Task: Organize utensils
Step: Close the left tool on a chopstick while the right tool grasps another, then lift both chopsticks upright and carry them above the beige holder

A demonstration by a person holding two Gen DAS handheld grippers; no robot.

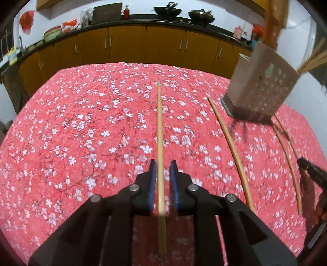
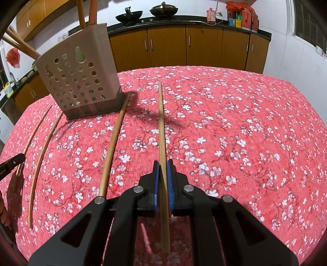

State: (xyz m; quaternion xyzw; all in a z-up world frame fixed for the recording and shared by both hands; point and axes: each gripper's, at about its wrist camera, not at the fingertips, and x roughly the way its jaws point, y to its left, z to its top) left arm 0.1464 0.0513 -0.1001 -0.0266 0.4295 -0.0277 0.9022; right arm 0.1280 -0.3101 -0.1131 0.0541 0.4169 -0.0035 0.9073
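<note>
Kitchen setting: a table under a red blossom-print cloth (image 2: 235, 114), with yellow cabinets (image 2: 204, 45) and two woks (image 2: 163, 9) on the counter behind. Landmark: the perforated holder (image 2: 79, 81), standing upright on the cloth and already carrying wooden utensils.

Right gripper (image 2: 163, 165): jaws closed on a chopstick (image 2: 161, 122) that runs forward to the right of the holder, its far tip short of the holder's base. Left gripper (image 1: 162, 166): jaws slightly apart, blue pads standing clear on both sides of a second chopstick (image 1: 159, 122) lying between them, left of the holder; no grip is apparent. No earlier frame shows which way these jaws are working.

Loose sticks (image 2: 112, 147) lie on the cloth in front of the holder, one with its far end against the holder's base.

Handling, as judged: chopsticks are light, stiff, thin and smooth, so likely to roll or swivel in the pads; a hold near the thick end should leave the narrow tip free to enter the holder's top. Likely obstructions: the utensils already standing in the holder, and the other gripper working close by.
</note>
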